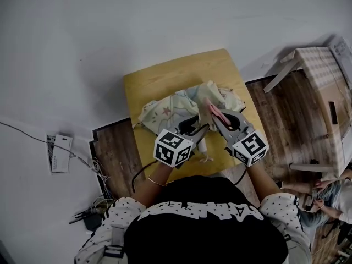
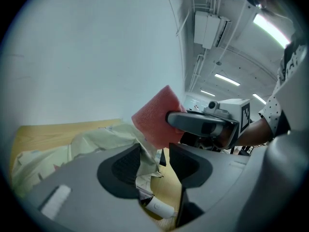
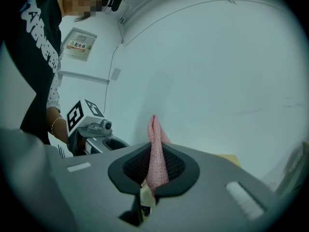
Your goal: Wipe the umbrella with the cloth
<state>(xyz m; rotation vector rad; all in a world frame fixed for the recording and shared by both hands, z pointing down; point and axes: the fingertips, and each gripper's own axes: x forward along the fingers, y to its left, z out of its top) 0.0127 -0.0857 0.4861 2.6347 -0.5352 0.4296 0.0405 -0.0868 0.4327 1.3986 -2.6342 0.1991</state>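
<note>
– While the right gripper (image 3: 153,177) is clamped on the cloth (image 3: 155,149), what is the left gripper (image 2: 161,164) doing?
– Its jaws stand apart. A fold of the umbrella (image 2: 91,141) lies in the gap against one pad, but nothing squeezes it, so I call it loose, not held.
– And the cloth?
– Pink, pinched upright between the right pads, its free corner just above the left jaws. Whether it brushes the canopy (image 1: 170,108) I cannot tell from above.
– Where is the umbrella?
– Collapsed on the table (image 1: 159,73), canopy crumpled, beneath the tips of both grippers; its white handle (image 2: 159,208) shows below the left jaws.
– Which step, then?
– I judge a wiping stroke is being set up: cloth in hand, not yet pressed flat. Next the right gripper has to lay the cloth on the canopy and drag it, while the left pinches fabric to stop it sliding.
</note>
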